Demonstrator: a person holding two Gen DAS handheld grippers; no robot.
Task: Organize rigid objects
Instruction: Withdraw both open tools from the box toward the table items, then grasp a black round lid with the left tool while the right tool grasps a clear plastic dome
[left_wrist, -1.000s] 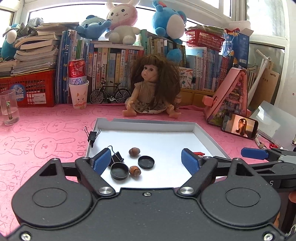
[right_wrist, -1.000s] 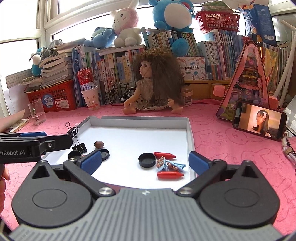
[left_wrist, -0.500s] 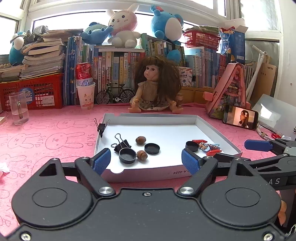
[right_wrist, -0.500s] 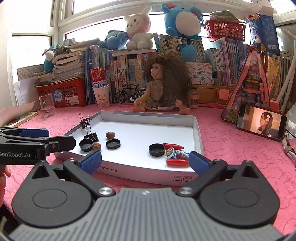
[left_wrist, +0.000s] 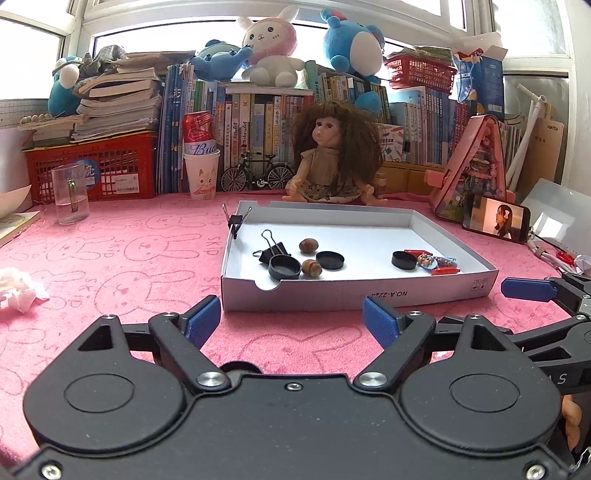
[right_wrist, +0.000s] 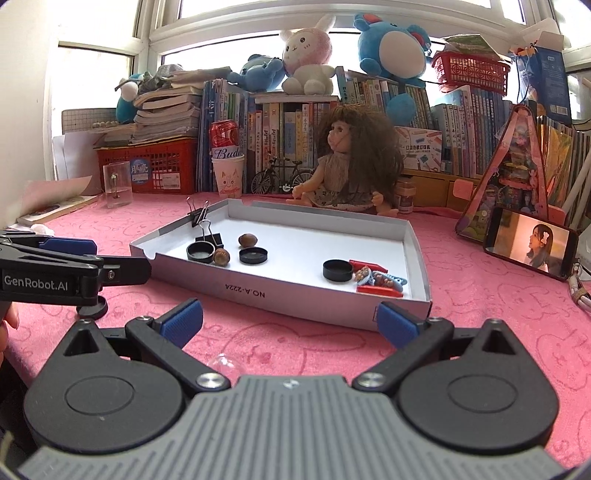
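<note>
Both of my grippers have pulled back from the white tray (left_wrist: 354, 293) since a second ago: then my fingers hung over its floor among the small things, now they sit low over the pink worktop (left_wrist: 122, 258) in front of its near wall. I read that as the sorting being done or paused, since nothing is in my grasp. My left gripper (left_wrist: 291, 317) has its blue fingers (left_wrist: 203, 317) spread wide and empty, and my right gripper (right_wrist: 290, 321) stands just as wide open, also holding nothing. Seen from the left wrist, the tray lies at twelve o'clock, with everything resting inside it. One cluster sits toward eleven o'clock: a black binder clip (left_wrist: 273, 249), two acorn-like nuts (left_wrist: 308, 245), a black cap (left_wrist: 283, 267) and a second cap (left_wrist: 330, 260). Another group sits toward one o'clock: a third cap (left_wrist: 403, 259) beside red crayons (left_wrist: 445, 270) and small colourful clips (left_wrist: 434, 261). Another binder clip (left_wrist: 234, 220) grips the tray's far left rim. Both grippers are held level and pointed forward, the right one just beside the left at its three o'clock, and the doll (left_wrist: 332, 158) sits behind the tray.
</note>
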